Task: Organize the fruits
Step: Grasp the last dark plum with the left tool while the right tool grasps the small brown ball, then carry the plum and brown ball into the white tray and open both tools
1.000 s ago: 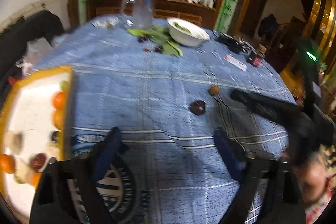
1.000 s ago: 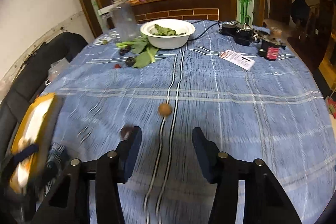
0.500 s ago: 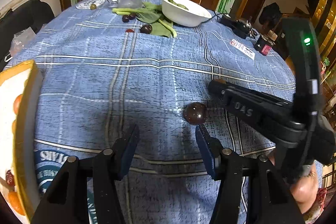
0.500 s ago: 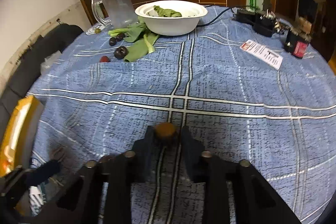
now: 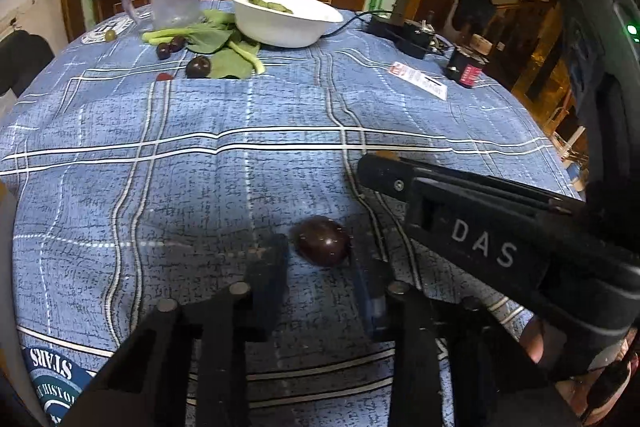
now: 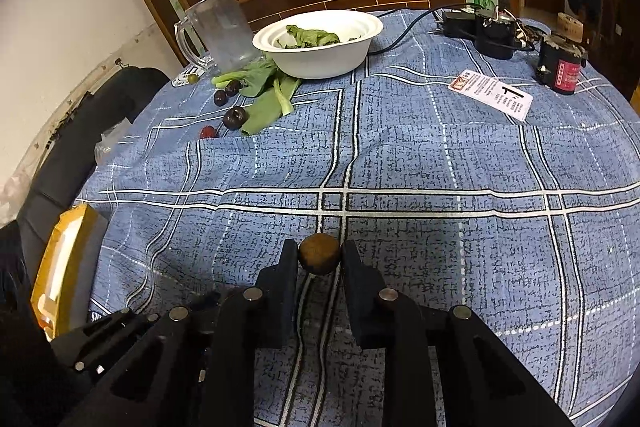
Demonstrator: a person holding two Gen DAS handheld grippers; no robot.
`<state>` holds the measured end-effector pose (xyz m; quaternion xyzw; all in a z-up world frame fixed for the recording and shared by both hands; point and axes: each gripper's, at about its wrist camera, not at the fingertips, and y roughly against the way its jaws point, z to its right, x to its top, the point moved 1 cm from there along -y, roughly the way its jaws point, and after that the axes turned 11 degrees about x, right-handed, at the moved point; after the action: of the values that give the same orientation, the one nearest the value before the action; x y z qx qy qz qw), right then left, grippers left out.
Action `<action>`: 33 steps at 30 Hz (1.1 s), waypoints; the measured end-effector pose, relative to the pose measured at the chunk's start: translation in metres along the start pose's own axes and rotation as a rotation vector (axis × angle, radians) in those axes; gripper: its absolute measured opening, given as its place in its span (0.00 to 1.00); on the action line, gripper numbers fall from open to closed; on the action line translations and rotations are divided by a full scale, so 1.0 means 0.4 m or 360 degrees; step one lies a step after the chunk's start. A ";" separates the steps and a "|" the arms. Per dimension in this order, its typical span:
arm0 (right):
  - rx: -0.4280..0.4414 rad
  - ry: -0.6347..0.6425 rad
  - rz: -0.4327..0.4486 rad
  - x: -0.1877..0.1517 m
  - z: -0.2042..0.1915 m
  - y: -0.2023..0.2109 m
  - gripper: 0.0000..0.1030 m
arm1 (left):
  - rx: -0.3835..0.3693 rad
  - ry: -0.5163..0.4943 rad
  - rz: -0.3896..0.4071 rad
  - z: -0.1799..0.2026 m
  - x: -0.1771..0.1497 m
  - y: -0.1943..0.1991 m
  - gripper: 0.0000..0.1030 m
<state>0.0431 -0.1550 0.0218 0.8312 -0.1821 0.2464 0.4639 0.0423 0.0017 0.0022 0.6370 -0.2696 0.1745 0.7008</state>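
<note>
In the left wrist view a dark purple plum (image 5: 323,241) lies on the blue checked tablecloth between the tips of my left gripper (image 5: 320,251); the jaws stand narrowed around it, close to its sides. My right gripper (image 6: 319,259) is shut on a small brown round fruit (image 6: 319,253), low over the cloth; its body crosses the left wrist view (image 5: 480,235). More dark plums (image 6: 234,117) and a red fruit (image 6: 207,132) lie far left by green leaves. The yellow-rimmed tray (image 6: 60,263) is at the left edge.
A white bowl (image 6: 320,43) with greens, a glass jug (image 6: 224,27), loose leaves (image 6: 264,95), a paper card (image 6: 491,94), a red-black can (image 6: 560,67) and black electronics with cable (image 6: 488,27) sit at the far side. A dark chair (image 6: 92,131) stands left.
My left gripper moved forward to the plum and its jaws narrowed around it. My right gripper stays shut on the brown fruit and advanced slightly.
</note>
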 end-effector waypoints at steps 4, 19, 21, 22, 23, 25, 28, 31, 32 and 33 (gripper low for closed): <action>0.0022 -0.0052 0.0008 -0.004 0.011 0.008 0.22 | -0.0045 0.0054 -0.0001 -0.011 -0.002 0.000 0.24; 0.0070 -0.0160 0.0030 -0.017 0.040 0.031 0.22 | -0.0038 -0.0029 0.0041 0.004 0.007 -0.004 0.23; 0.0125 -0.0213 0.0043 -0.021 0.042 0.040 0.22 | -0.0039 -0.0031 0.0047 0.002 0.004 0.004 0.22; 0.0163 -0.0241 0.0053 -0.021 0.044 0.050 0.22 | -0.0046 -0.0016 0.0050 -0.003 0.003 0.010 0.22; 0.0200 -0.0263 0.0068 -0.023 0.042 0.062 0.23 | -0.0052 -0.0001 0.0057 -0.008 0.002 0.016 0.22; 0.0289 -0.0307 0.0105 -0.031 0.032 0.094 0.23 | -0.0074 0.0049 0.0081 -0.028 0.004 0.039 0.22; 0.0443 -0.0357 0.0129 -0.054 -0.002 0.145 0.23 | -0.0071 0.0117 0.0139 -0.066 -0.002 0.101 0.22; 0.0495 -0.0295 0.0122 -0.066 -0.067 0.178 0.23 | -0.0059 0.0176 0.0215 -0.127 -0.028 0.200 0.23; 0.0508 -0.0267 0.0113 -0.069 -0.091 0.181 0.23 | -0.0031 0.0199 0.0242 -0.158 -0.042 0.239 0.23; 0.0521 -0.0235 0.0100 -0.073 -0.121 0.181 0.23 | -0.0001 0.0223 0.0262 -0.190 -0.055 0.272 0.23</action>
<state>-0.0309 -0.1478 0.0760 0.9054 -0.1989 0.2255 0.2997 -0.0273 0.0929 0.0728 0.5987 -0.2714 0.2757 0.7013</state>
